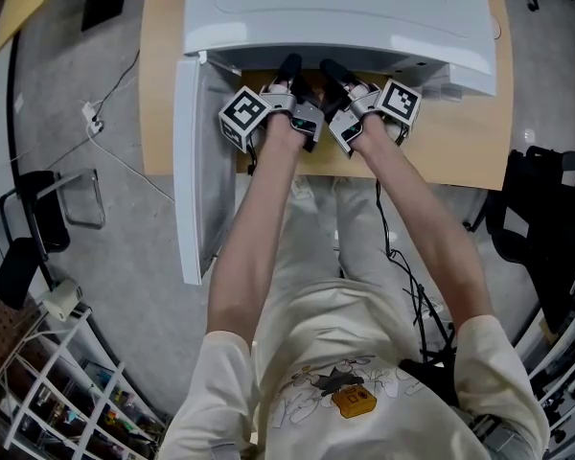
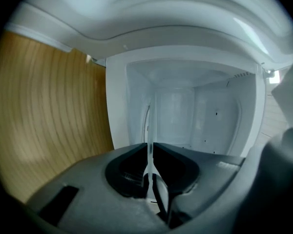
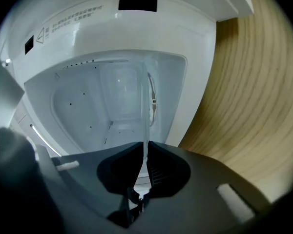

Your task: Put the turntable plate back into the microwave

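Note:
The clear glass turntable plate (image 2: 148, 126) shows edge-on as a thin upright pane in both gripper views (image 3: 145, 106). My left gripper (image 2: 150, 147) is shut on its rim, and my right gripper (image 3: 145, 147) is shut on the rim too. Both point into the white microwave's open cavity (image 2: 185, 111), and the plate reaches inside it. In the head view the left gripper (image 1: 289, 65) and the right gripper (image 1: 331, 70) sit side by side at the microwave (image 1: 335, 8) mouth. The plate itself is hidden there under the microwave top.
The microwave door (image 1: 194, 161) hangs open to the left, beyond the wooden table (image 1: 163, 65) edge. On the floor lie a power strip with cable (image 1: 93, 118), a black chair (image 1: 38, 209) at left and a wire rack (image 1: 67, 391) at bottom left.

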